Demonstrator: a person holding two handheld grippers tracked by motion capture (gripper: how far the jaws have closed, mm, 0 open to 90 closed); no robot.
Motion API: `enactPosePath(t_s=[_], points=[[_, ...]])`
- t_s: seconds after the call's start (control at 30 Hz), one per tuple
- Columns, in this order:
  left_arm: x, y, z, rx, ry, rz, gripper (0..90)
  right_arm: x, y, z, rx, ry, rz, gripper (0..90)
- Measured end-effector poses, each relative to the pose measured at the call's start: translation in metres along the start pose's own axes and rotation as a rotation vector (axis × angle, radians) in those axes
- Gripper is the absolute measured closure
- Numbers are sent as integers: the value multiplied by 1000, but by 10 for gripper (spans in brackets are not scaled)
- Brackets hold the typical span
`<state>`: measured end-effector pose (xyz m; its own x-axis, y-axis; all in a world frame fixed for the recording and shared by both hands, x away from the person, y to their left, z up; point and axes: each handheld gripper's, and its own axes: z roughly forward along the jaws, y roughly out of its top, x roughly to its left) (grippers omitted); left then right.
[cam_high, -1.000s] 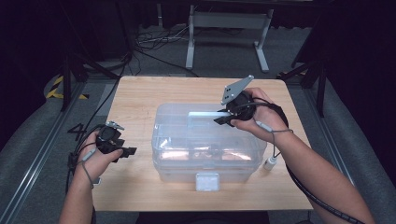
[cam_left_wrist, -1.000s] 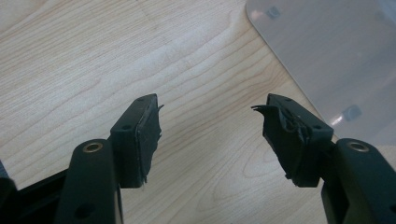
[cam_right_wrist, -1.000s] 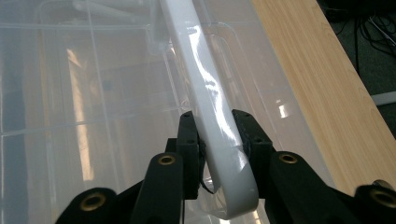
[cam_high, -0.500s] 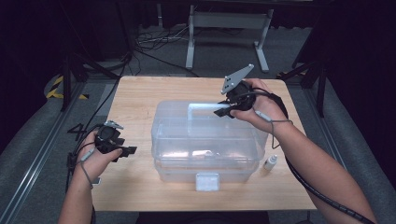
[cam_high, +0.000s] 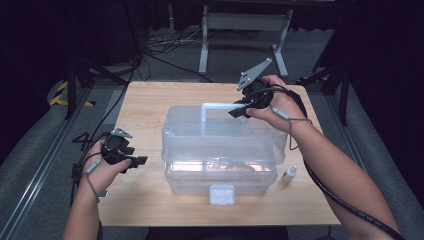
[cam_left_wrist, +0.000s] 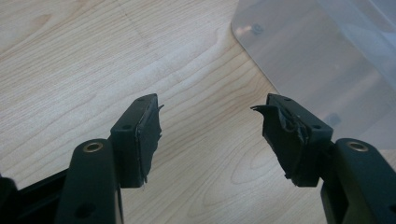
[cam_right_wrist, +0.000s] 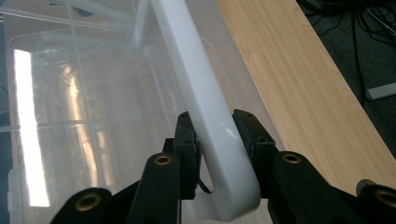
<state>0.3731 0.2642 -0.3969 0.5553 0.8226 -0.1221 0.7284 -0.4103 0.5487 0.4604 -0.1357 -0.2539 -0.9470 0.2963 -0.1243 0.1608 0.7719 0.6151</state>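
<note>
A clear plastic storage box (cam_high: 220, 150) with a lid stands in the middle of the wooden table (cam_high: 145, 105). Its white carry handle (cam_high: 217, 106) stands swung up over the lid. My right gripper (cam_high: 239, 111) is shut on the handle's right end. In the right gripper view the pads (cam_right_wrist: 245, 128) press on both sides of the white handle (cam_right_wrist: 201, 93). My left gripper (cam_high: 140, 161) hovers open just left of the box, nothing between its fingers. In the left gripper view it (cam_left_wrist: 210, 121) hangs over bare wood, with the box's corner (cam_left_wrist: 327, 60) at the upper right.
A small white dropper bottle (cam_high: 289, 174) stands on the table by the box's right front corner. A white latch (cam_high: 222, 194) sits at the middle of the box's front. Black cables and a metal stand (cam_high: 245, 30) lie on the floor beyond the table.
The right gripper has moved up and toward the far side with the handle in it, swinging the handle from flat on the lid to upright. The left gripper has stayed put.
</note>
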Motion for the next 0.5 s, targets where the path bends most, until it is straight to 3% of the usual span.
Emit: enactPosePath(t_s=[0.5], points=[[-2,1,-3,-16,-5,2,377,-22,7,3,-1,-1,38,714]])
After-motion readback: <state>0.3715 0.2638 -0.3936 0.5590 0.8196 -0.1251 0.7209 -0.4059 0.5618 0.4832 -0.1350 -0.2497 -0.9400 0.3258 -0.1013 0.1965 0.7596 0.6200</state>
